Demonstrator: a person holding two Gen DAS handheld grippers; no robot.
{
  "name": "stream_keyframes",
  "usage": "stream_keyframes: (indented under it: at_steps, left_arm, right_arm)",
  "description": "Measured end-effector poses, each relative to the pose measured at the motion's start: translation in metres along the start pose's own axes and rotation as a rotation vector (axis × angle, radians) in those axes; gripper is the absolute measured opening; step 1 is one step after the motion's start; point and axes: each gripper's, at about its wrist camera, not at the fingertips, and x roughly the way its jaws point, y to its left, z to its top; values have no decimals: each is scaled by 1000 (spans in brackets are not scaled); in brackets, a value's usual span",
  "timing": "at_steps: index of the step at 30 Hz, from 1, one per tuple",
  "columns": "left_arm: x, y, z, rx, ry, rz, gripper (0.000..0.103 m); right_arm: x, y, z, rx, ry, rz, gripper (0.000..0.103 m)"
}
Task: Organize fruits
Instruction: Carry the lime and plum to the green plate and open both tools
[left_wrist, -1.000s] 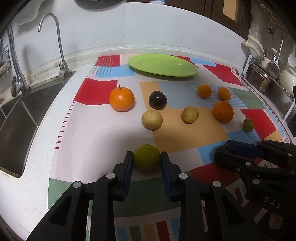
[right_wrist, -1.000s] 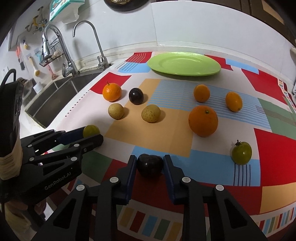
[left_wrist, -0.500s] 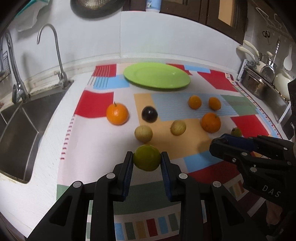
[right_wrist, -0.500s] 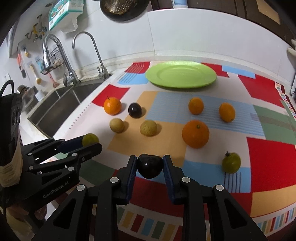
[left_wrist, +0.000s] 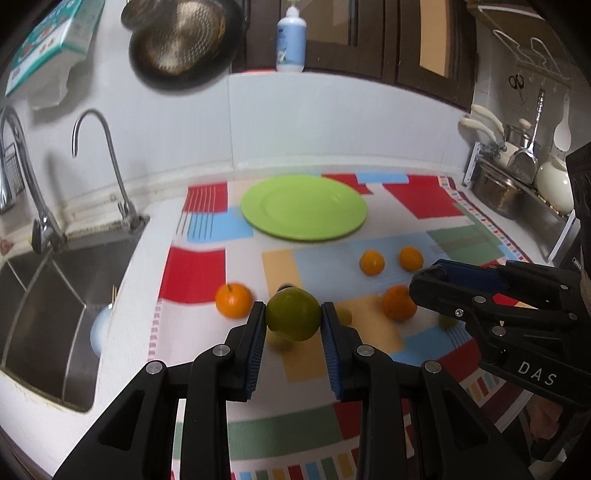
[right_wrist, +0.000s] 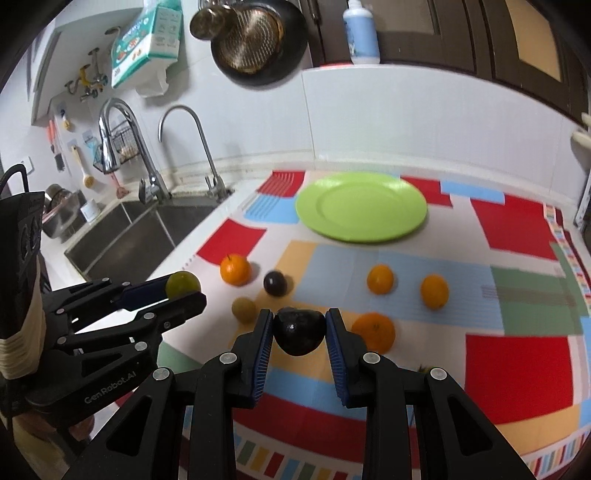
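Note:
My left gripper (left_wrist: 293, 321) is shut on a green citrus fruit (left_wrist: 293, 319) and holds it above the patchwork mat; the fruit also shows in the right wrist view (right_wrist: 182, 283). My right gripper (right_wrist: 299, 332) is shut on a dark plum (right_wrist: 299, 331), also lifted off the mat. The empty green plate (left_wrist: 303, 207) lies at the back of the mat (right_wrist: 362, 206). On the mat lie oranges (right_wrist: 235, 269) (right_wrist: 373, 331), two small orange fruits (right_wrist: 380, 278) (right_wrist: 434, 291), another dark plum (right_wrist: 275, 283) and a tan fruit (right_wrist: 243, 309).
A steel sink (left_wrist: 48, 314) with taps (left_wrist: 110, 162) is at the left. Pots and a kettle (left_wrist: 517, 181) stand at the right. A pan (right_wrist: 255, 40) hangs on the wall behind. The counter's front edge is close below both grippers.
Both grippers have risen from the mat with their fruit held, and the plate now sits lower and more central in each view.

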Motion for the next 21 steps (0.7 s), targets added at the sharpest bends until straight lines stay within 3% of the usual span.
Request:
stream_keyframes:
  at_steps: [21]
  left_arm:
    - [41, -8, 85, 96, -93, -37, 30]
  right_arm:
    - [20, -34, 78, -53, -85, -1, 30]
